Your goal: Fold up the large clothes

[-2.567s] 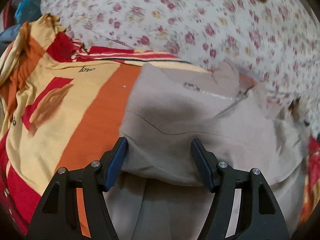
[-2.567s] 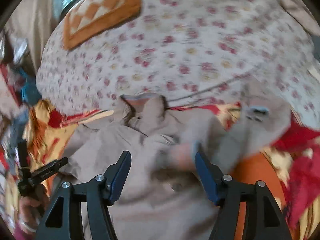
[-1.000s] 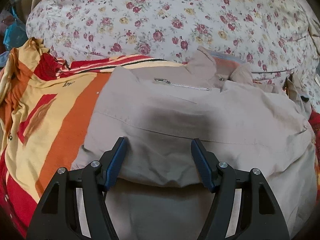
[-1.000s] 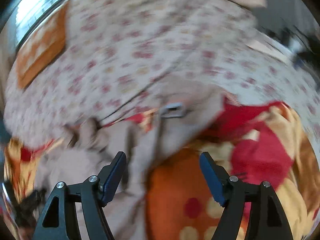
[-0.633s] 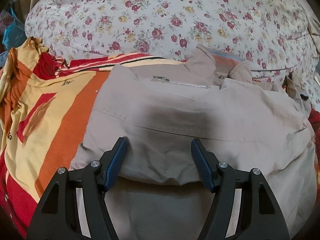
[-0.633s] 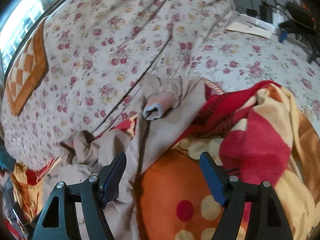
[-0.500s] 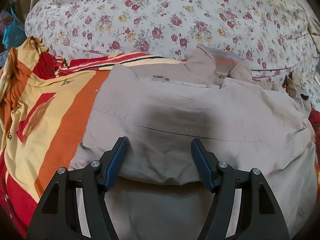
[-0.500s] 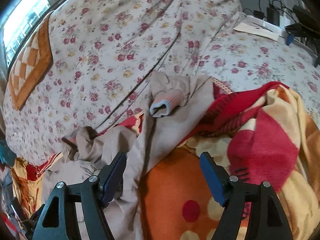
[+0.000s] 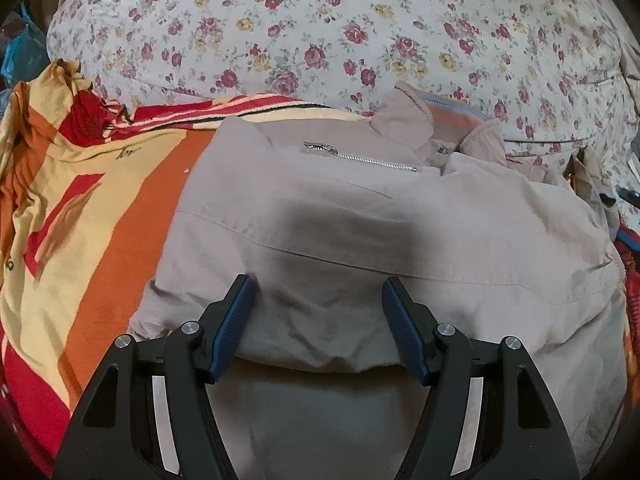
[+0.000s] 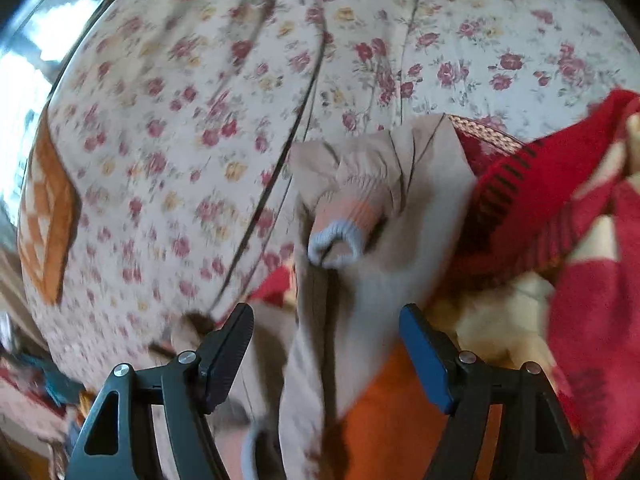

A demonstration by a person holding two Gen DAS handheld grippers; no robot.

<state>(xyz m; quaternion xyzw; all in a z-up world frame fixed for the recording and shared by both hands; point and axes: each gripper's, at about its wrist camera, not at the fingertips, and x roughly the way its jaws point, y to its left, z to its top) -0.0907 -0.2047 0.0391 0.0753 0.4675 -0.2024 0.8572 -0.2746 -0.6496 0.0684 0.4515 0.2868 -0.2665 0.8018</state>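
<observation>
Jacket: beige jacket (image 9: 400, 232) stays spread on the orange-and-red blanket (image 9: 80, 208).
Left hand-held gripper (image 9: 318, 320): unmoved, jaws apart, gripping nothing.
Right hand-held gripper (image 10: 326, 344): now nearer the ribbed cuff (image 10: 340, 228), jaws apart, empty.

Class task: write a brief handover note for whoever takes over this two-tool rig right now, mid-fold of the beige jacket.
Left tool: open, over the beige jacket's folded body, gripping nothing.
Right tool: open, empty, aimed along the loose sleeve toward its ribbed cuff.
Jacket lies on the orange-red blanket, collar toward the floral quilt.
Done: one side appears folded over the body.
Left: fold in that outstretched sleeve, then fold the body.
</observation>
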